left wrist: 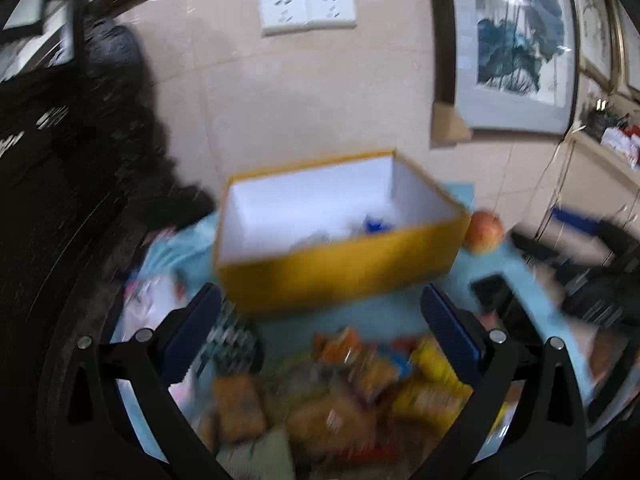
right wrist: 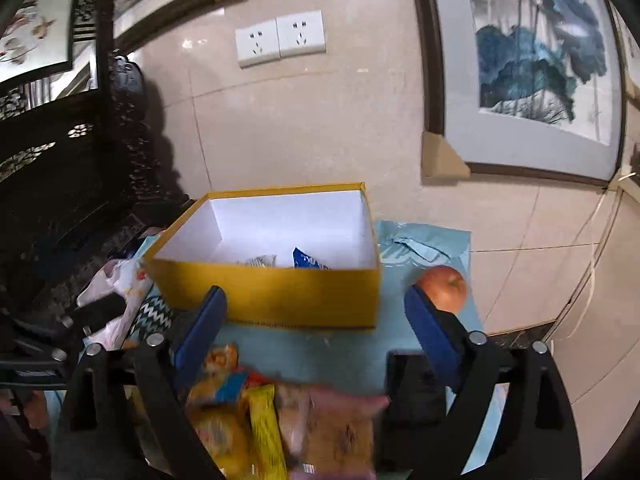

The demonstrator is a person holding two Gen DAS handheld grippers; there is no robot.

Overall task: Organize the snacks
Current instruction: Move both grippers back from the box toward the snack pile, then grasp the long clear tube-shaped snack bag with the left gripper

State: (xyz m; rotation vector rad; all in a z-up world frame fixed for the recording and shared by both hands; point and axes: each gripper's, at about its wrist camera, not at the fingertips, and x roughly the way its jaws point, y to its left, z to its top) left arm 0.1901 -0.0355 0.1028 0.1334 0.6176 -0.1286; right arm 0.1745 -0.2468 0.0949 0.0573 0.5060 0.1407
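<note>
Heaped near the desk's front edge: snack packets, orange and yellow, directly under both tools. Left tool spread wide, gripping nothing. Right tool likewise wide, nothing between the pads. Behind, toward the back edge, yellow box with a blue packet inside. Beside the box's right end, an apple.

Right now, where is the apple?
In both wrist views the apple sits on the light blue cloth, just off the right end of the yellow box, with the tiled wall behind it.
</note>
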